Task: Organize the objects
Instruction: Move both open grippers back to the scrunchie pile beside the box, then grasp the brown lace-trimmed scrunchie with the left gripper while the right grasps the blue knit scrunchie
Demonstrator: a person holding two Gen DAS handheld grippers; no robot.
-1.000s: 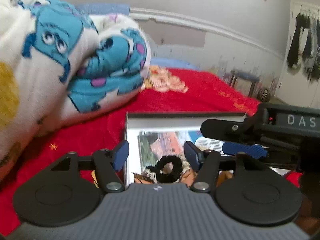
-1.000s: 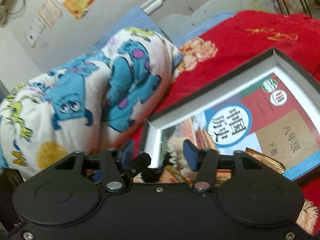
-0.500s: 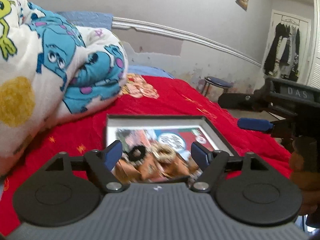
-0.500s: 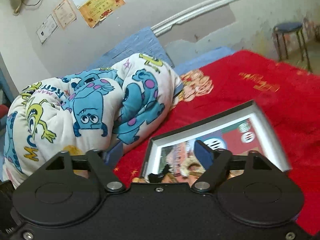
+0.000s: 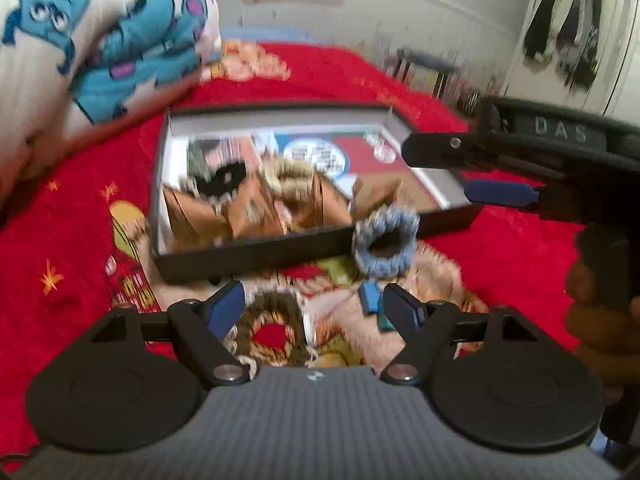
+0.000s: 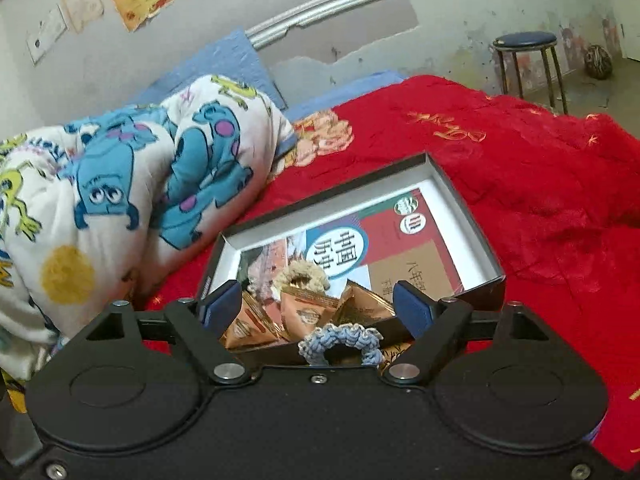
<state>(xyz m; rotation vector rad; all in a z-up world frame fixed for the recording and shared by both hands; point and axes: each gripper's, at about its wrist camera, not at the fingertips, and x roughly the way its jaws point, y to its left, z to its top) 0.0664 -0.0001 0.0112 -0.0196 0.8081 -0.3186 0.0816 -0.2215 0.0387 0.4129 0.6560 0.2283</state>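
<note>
Two hair ties are left outside the box (image 5: 256, 254) on the bed: blue hair tie (image 5: 386, 242) against its front wall, brown hair tie (image 5: 272, 326) under the left claw (image 5: 312, 306). Both claws are spread wide, having just opened, nothing gripped. Next, brown tie to be pinched, judged.

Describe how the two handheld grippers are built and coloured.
The left gripper has a ribbed grey body, black round side discs, black linkage arms with silver screws, and blue finger pads. The right gripper has the same layout, but its body is smooth black with small screws at the corners; seen from the left wrist view, its side carries pale lettering reading DAS. No cables or sleeves show.
</note>
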